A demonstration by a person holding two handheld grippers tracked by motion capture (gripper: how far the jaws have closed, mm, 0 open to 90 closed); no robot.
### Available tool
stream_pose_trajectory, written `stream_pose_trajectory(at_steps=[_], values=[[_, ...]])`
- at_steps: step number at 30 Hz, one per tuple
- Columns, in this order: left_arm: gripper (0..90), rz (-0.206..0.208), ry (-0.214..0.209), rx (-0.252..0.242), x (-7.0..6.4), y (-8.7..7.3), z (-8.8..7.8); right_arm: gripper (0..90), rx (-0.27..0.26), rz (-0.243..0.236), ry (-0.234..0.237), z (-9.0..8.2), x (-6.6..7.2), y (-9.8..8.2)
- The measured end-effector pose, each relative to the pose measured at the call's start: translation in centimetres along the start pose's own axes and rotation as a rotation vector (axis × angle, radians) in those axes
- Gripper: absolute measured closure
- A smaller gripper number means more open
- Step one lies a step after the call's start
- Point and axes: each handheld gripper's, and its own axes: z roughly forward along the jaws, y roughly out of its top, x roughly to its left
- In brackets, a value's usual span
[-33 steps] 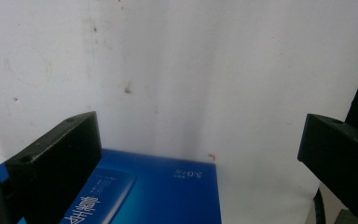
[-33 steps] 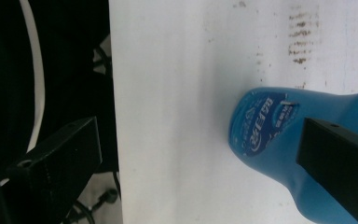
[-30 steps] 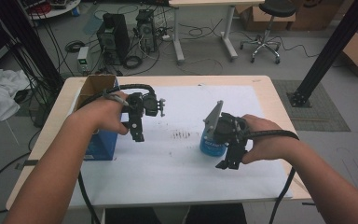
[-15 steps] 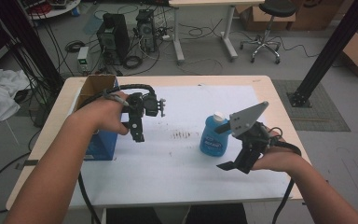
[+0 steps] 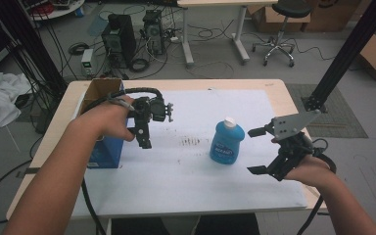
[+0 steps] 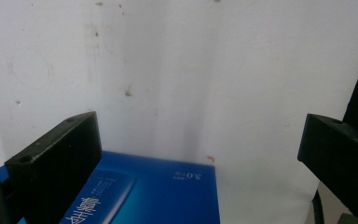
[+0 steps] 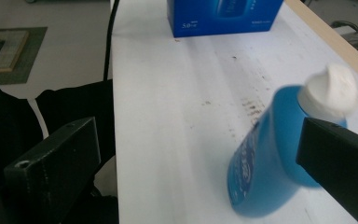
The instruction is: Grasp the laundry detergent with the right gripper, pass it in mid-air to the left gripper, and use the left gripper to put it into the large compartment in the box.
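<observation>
High view: we note the blue bottle point(image 5: 227, 142) upright on the desk point(image 5: 186, 191), just left of the right tongs point(image 5: 257, 151), spread, empty, nearer than the left tongs point(image 5: 144, 139).

Left gripper view: jaws spread over the blue box point(image 6: 144, 191).

Right gripper view: bottle point(image 7: 279, 154) between the jaws, hard by the right one.

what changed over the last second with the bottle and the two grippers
The right gripper let go of the blue bottle and drew back toward the table's right edge, its jaws now wide open and apart from the bottle. The bottle stands upright on the white sheet, about where it was. The left gripper stayed put, open, beside the blue box.
</observation>
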Motion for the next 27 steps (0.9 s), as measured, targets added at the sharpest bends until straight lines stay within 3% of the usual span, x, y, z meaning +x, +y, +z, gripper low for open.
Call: stream_pose_trajectory(at_steps=[4,10,19,27], values=[[0.1,0.000,0.000,-0.003,0.0,-0.1,-0.1,0.0,-0.027,0.038,-0.017,-0.8,-0.7,-1.6],[0.1,0.003,0.002,-0.006,-0.2,-0.1,-0.2,0.0,-0.049,0.079,-0.045,-0.6,-2.1,-3.7],[0.1,0.010,0.003,-0.001,-0.6,-0.3,-0.4,0.0,-0.099,0.131,-0.059,1.1,-5.3,-6.4],[0.1,0.014,0.004,0.008,-1.1,-0.4,-0.5,0.0,-0.103,0.150,-0.054,3.4,-7.7,-7.8]])
